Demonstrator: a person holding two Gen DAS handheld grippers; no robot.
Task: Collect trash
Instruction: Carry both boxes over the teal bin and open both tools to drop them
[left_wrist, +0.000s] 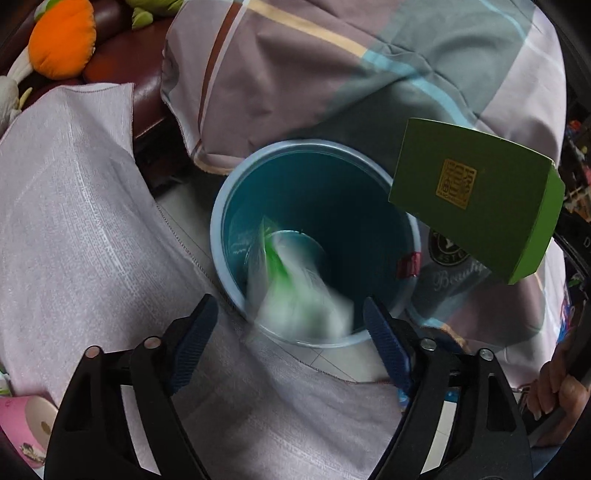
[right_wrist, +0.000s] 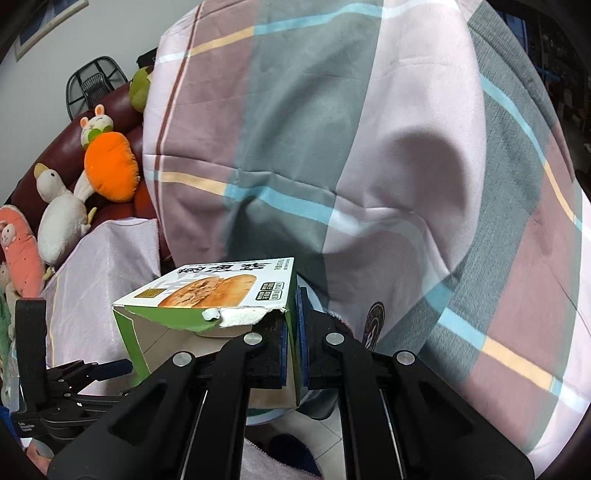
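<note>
a: what's the big striped thing behind it all?

b: a plaid quilt (right_wrist: 351, 147), bunched up over a dark red sofa (left_wrist: 122, 70) with plush toys (right_wrist: 107, 166) along it. a pale cloth (left_wrist: 92, 221) drapes the surface on the near side. the blue bin (left_wrist: 221, 206) stands on the tiled floor in the gap between cloth and quilt, likely so both hands can reach it from above.

a: and the trash?

b: two pieces. the green box (left_wrist: 476, 199) is a torn-open food carton, pinched by one side wall in the right gripper (right_wrist: 291, 354), whose fingers are closed tight on the cardboard. from the left wrist view it hangs just over the bin's far right rim, so i'd judge it's being carried there to drop in.

a: the other piece?

b: a white and green wrapper (left_wrist: 299, 291), blurred, inside the bin's mouth near the close wall. the left gripper (left_wrist: 291, 332) points steeply down over the bin with its fingers spread wide and nothing between them touching the pads, which reads as a release straight above the opening so it lands inside.
</note>
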